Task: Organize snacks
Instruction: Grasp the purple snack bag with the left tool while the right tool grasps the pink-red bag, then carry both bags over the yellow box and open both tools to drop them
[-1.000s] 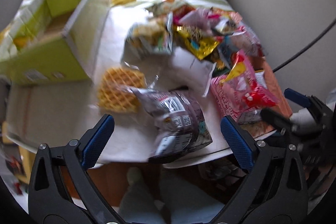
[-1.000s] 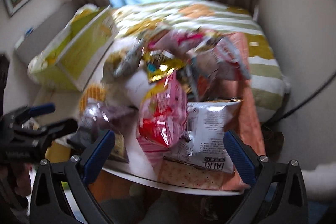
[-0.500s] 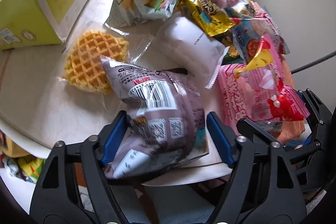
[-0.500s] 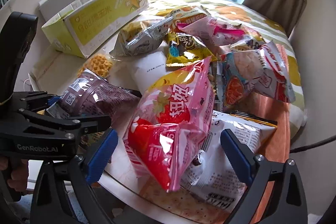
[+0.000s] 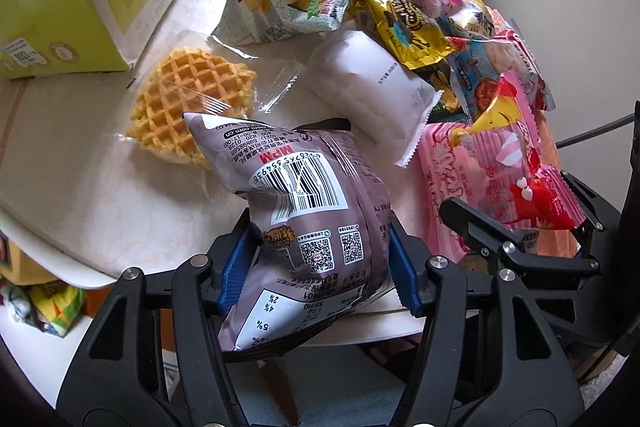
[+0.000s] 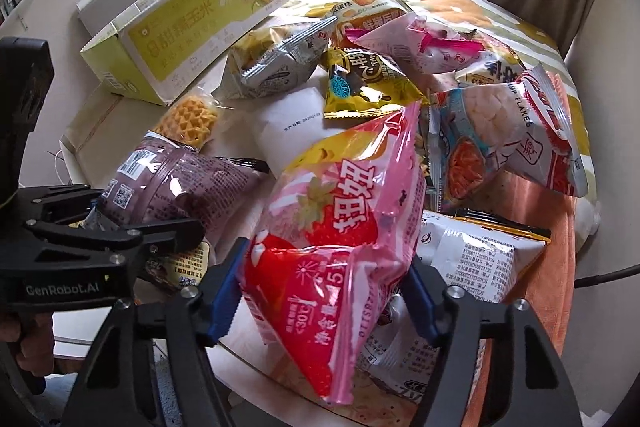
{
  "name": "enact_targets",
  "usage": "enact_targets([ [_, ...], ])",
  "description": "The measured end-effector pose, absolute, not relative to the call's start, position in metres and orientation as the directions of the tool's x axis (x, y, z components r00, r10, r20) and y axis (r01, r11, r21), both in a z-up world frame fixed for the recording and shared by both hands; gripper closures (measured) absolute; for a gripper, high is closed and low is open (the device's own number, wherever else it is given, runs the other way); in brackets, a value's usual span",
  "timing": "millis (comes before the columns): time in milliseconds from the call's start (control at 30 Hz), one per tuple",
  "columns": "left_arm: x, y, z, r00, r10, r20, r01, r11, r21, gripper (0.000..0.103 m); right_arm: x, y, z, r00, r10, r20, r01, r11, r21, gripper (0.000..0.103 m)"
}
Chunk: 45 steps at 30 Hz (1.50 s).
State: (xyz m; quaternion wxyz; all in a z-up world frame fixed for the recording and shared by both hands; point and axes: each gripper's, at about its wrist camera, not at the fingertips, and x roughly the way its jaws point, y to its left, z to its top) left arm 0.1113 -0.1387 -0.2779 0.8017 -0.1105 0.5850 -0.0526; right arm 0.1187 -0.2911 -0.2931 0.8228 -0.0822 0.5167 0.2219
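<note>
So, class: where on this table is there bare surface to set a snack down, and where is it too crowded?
Bare tabletop lies on the near side, bordered by the green box, the wrapped waffle and the table's near rim. A smaller strip runs between box and waffle. The far side is crowded: the white packet, gold packet and pink bag overlap there.

Glossy crinkled film wrapped the purple bag (image 5: 316,227), and shiny plastic covered the pink strawberry bag (image 6: 336,247). Clear, smooth cellophane sealed the rough, gridded waffle (image 5: 188,107). The white packet (image 5: 368,83) looked matt. The yellow-green box (image 6: 188,23) was printed cardboard, the worktop (image 5: 80,195) pale and smooth.
</note>
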Motion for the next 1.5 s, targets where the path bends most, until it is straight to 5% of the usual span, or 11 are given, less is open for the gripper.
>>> enact_targets([
  [133, 0.109, -0.144, -0.265, 0.322, -0.210, -0.923, -0.017, 0.974, -0.227, 0.046, 0.117, -0.294, -0.286, 0.366, 0.283, -0.887, -0.440, 0.892, 0.103, 0.053],
  [600, 0.111, -0.122, -0.162, 0.520, -0.184, -0.834, 0.052, 0.981, -0.184, 0.046, 0.112, -0.295, -0.197, 0.489, 0.304, -0.818, -0.395, 0.913, 0.104, 0.054],
  [1033, 0.181, 0.019, -0.084, 0.669, -0.137, -0.730, 0.029, 0.987, -0.158, 0.046, 0.172, -0.167, -0.118, 0.618, 0.335, -0.712, -0.434, 0.900, 0.046, 0.054],
  [1500, 0.264, 0.161, -0.125, 0.549, -0.145, -0.823, 0.048, 0.989, -0.142, 0.046, 0.246, -0.027, -0.145, 0.529, 0.350, -0.773, -0.387, 0.910, 0.148, 0.054],
])
